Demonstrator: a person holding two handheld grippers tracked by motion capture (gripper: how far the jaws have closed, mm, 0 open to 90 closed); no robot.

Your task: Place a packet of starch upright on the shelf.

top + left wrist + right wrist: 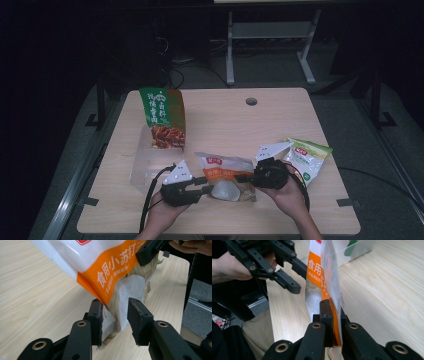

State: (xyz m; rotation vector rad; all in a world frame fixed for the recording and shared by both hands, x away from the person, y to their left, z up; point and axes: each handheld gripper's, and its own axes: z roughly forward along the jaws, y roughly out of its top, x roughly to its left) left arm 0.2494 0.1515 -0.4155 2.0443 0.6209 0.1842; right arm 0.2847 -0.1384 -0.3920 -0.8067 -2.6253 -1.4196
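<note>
Pouch: white-and-orange plastic baking soda pouch held up off the wooden counter
Right claw: clamped tight on pouch edge
Left claw: released, pouch corner loose between jaws

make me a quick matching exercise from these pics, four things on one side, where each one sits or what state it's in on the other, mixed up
Things:
1. orange and white pouch
2. green and brown bag
3. left gripper
4. right gripper

Places or states:
A. stands upright in the clear plastic box
B. jaws apart, one on each side of the pouch's corner
C. jaws clamped on the pouch's edge
D. held up between the two grippers at the near edge of the table

Pairs: 1-D, 2-A, 3-B, 4-C
</note>
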